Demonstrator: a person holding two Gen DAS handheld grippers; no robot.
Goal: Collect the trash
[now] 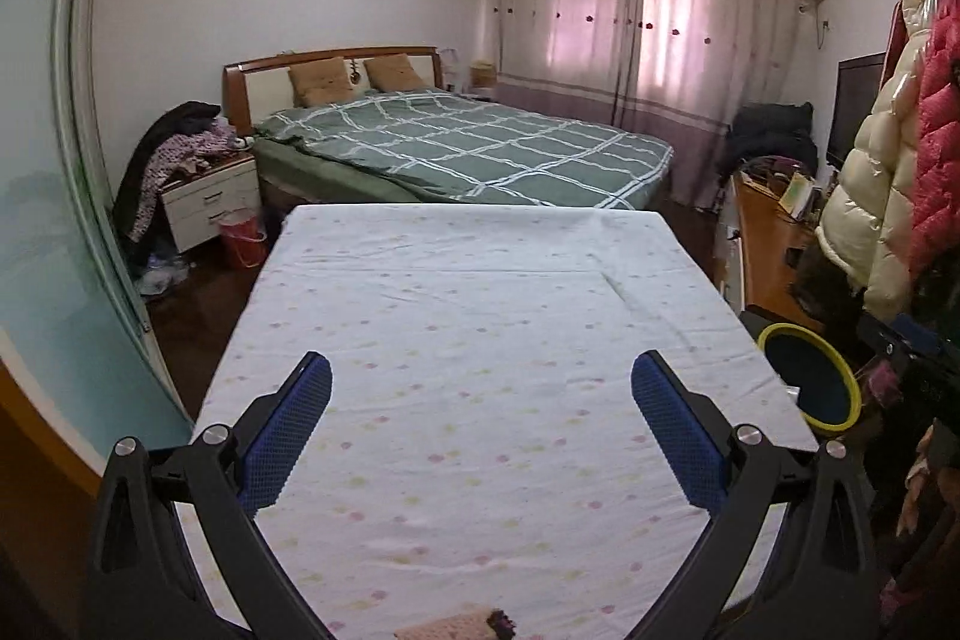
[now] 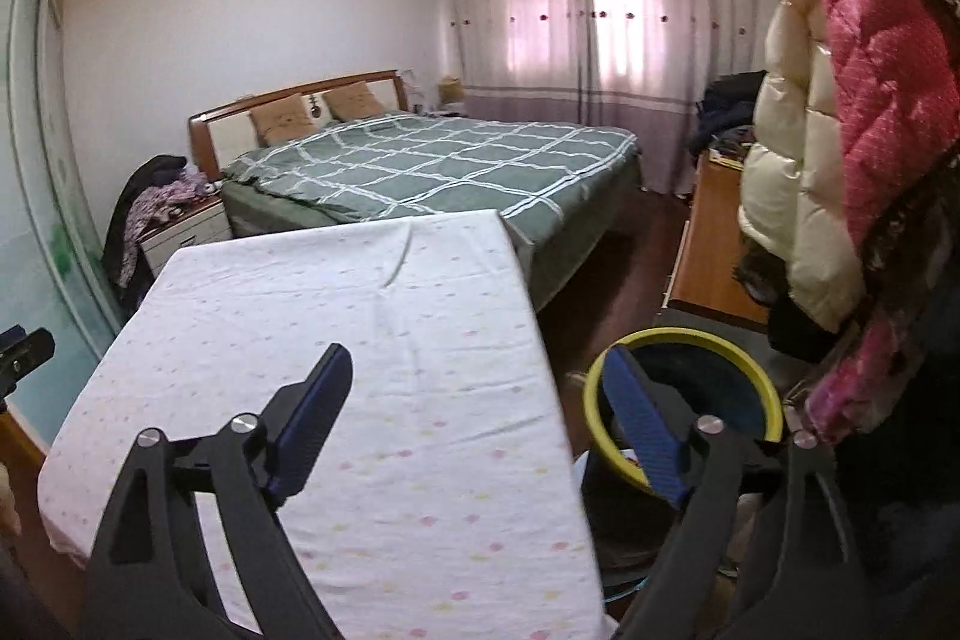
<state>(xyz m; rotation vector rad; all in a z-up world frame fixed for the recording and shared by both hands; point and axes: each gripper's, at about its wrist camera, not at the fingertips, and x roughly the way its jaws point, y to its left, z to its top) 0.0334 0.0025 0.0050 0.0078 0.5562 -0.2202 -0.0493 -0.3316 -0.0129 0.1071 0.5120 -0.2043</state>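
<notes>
A table under a white cloth with small coloured dots [image 1: 480, 328] fills the middle of both views [image 2: 336, 340]. A bin with a yellow rim and dark blue inside [image 1: 807, 376] stands by the table's right side; it also shows in the right wrist view [image 2: 690, 400]. A small pinkish scrap with a dark bit [image 1: 462, 625] lies on the cloth at the near edge, below my left gripper. My left gripper [image 1: 480, 376] is open and empty above the cloth. My right gripper [image 2: 477, 370] is open and empty over the table's right edge, its right finger in front of the bin.
A bed with a green checked cover [image 1: 456, 142] stands behind the table. A nightstand heaped with clothes [image 1: 198, 172] and a red bucket [image 1: 243, 238] are at the left. Puffy jackets [image 2: 840, 130] hang at the right beside a wooden desk [image 2: 714, 250].
</notes>
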